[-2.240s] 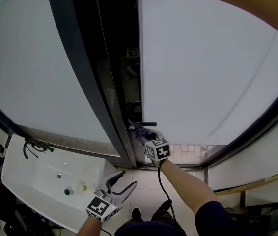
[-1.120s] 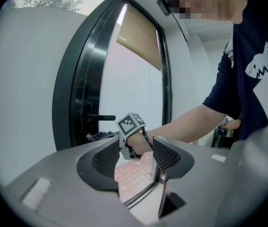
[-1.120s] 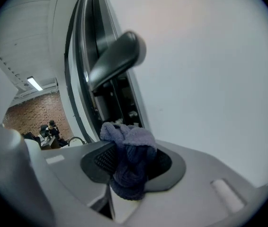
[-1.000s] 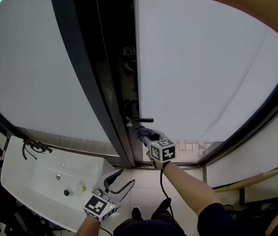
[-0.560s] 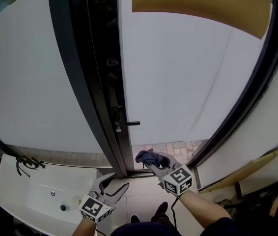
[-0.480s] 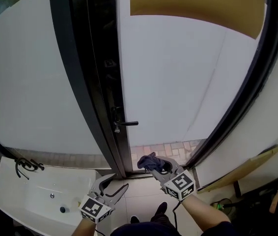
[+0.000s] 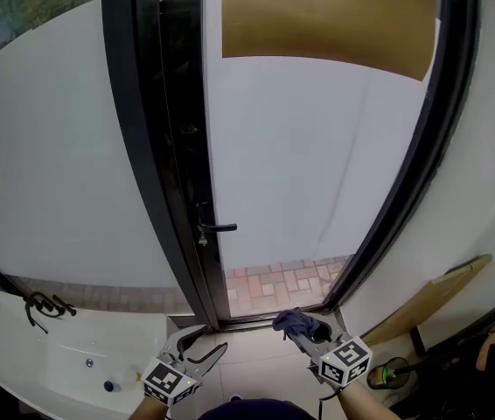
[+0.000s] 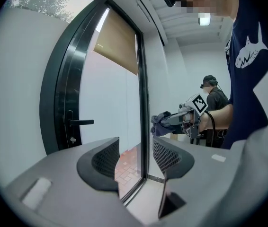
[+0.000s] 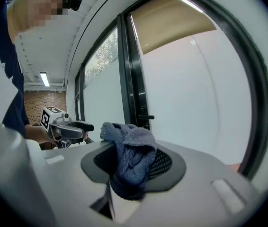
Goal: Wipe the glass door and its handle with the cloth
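Now right gripper (image 7: 305, 336), clamping cloth (image 7: 294, 323), pulled back from handle (image 7: 217, 228), left gripper (image 7: 202, 346) gaping empty.

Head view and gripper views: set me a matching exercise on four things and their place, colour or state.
Things:
1. cloth
2. left gripper
3. door handle
4. sink

States:
A. white, at the lower left of the head view
B. jaws apart, nothing between them
C. blue-grey, clamped in the right gripper
D. black, sticking out from the door's dark edge, nothing touching it

Pairs: 1-C, 2-B, 3-D, 4-A
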Tool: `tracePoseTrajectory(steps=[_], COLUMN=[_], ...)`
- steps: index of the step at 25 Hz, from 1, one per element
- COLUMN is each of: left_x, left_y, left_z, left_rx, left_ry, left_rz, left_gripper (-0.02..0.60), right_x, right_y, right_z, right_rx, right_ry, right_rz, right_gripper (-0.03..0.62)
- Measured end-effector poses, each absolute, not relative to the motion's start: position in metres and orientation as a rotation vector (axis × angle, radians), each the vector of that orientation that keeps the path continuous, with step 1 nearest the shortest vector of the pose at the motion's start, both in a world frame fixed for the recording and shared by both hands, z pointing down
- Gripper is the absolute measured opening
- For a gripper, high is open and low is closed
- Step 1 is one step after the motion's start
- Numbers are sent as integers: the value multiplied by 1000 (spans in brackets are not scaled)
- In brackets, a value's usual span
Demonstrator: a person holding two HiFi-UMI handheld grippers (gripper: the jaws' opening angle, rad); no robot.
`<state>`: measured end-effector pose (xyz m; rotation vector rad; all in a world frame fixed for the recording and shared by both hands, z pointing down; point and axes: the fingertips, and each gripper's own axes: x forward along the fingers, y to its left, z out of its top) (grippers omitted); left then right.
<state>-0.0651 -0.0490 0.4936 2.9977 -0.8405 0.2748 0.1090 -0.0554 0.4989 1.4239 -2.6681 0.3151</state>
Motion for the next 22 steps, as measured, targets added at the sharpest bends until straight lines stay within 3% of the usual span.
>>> tracePoseTrajectory(steps=[22], left_x=[-20], left_y=[26], left_z=[494], left_rx=[2941], left_ry=[-947], left_rz=[274], left_gripper=[212], right_x=[145], right_y=[20], right_z=[503], right_rx=[1315], right_ry=[-2736], right_rz=[344], right_gripper=[141])
